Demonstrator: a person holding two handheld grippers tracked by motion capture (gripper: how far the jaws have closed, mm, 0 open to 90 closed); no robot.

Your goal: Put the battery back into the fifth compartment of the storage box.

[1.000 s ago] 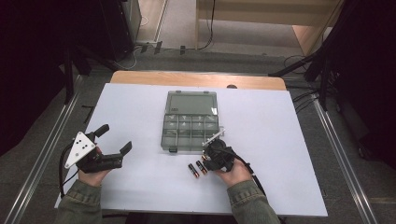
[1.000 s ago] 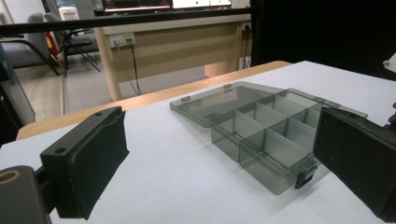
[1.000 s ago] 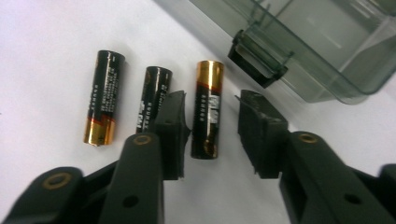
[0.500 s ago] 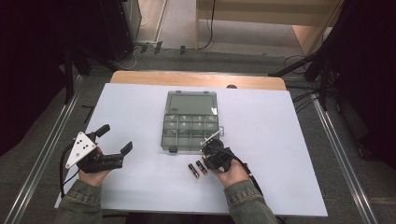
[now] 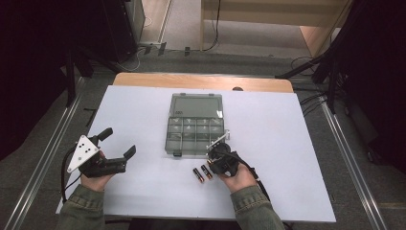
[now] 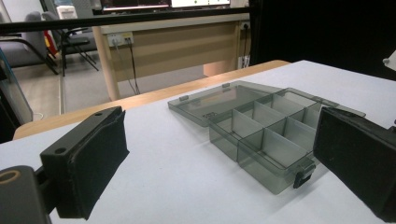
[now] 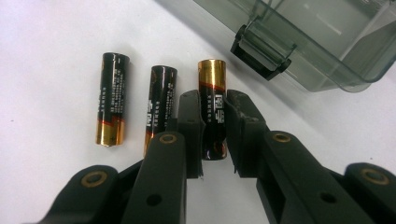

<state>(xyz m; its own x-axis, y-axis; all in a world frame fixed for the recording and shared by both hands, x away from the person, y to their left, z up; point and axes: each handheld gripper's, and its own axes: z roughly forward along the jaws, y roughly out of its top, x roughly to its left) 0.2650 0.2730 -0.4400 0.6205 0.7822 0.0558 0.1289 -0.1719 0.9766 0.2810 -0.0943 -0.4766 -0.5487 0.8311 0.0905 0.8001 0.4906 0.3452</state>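
Three black-and-gold AA batteries lie side by side on the white table just in front of the box. In the right gripper view my right gripper (image 7: 214,100) is shut on the rightmost battery (image 7: 212,79), its pads pressing on both sides. The middle battery (image 7: 161,93) and the left battery (image 7: 112,98) lie free. From above, the right gripper (image 5: 218,163) sits over that spot with two batteries (image 5: 197,175) beside it. A smoky clear compartment box (image 5: 195,125) lies open with its lid flat behind. My left gripper (image 5: 118,142) rests open at the table's left, nothing between its pads (image 6: 88,163).
The box's black latch (image 7: 261,53) faces the batteries, close to the right gripper's tips. The box compartments (image 6: 266,135) look empty. A wooden strip (image 5: 201,81) runs along the table's far edge. Metal rails flank the table on both sides.
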